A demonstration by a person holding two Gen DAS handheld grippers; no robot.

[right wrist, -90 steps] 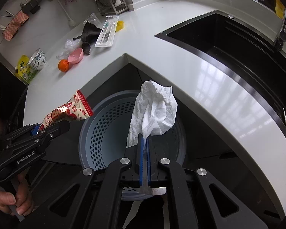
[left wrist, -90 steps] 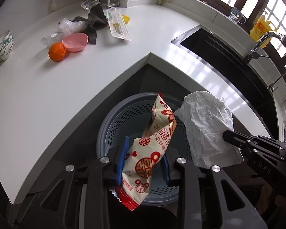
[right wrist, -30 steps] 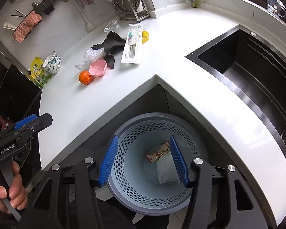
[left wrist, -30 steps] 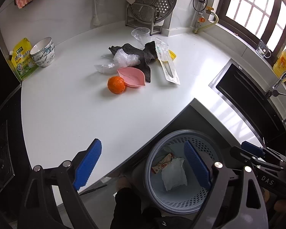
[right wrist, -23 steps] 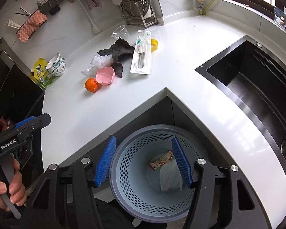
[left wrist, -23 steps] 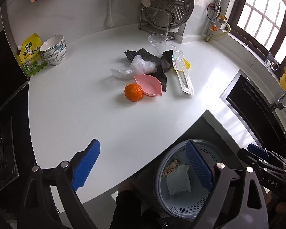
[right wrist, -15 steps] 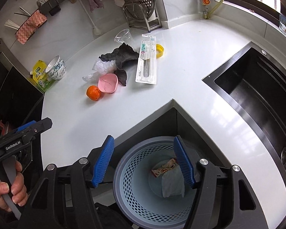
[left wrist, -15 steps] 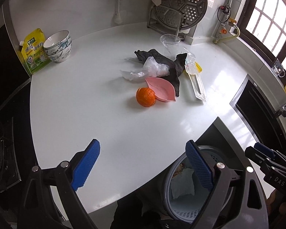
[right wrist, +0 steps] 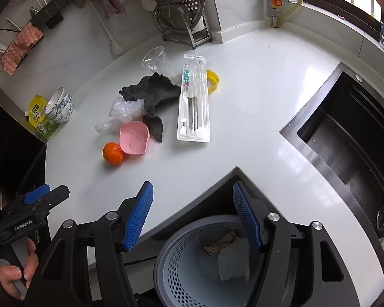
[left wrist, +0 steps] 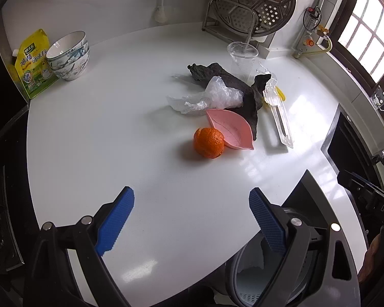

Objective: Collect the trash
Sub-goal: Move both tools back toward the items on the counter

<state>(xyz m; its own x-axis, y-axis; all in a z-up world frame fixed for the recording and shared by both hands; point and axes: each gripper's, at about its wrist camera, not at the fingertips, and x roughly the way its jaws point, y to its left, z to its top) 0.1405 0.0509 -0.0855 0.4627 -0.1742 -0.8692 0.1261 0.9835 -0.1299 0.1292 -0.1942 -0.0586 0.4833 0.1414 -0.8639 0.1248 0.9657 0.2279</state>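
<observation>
while both grippers, left gripper (left wrist: 190, 218) and right gripper (right wrist: 192, 213), gape empty: basket (right wrist: 181, 261) holds two scraps; counter (left wrist: 115, 140) one orange (left wrist: 208, 142), two stacked bowls (left wrist: 69, 56).

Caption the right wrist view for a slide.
Open right gripper above basket holding snack wrapper and tissue.

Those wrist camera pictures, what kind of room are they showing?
Most likely a home kitchen: a black sink set into the white countertop, stacked bowls, and a steamer rack against the wall.
</observation>
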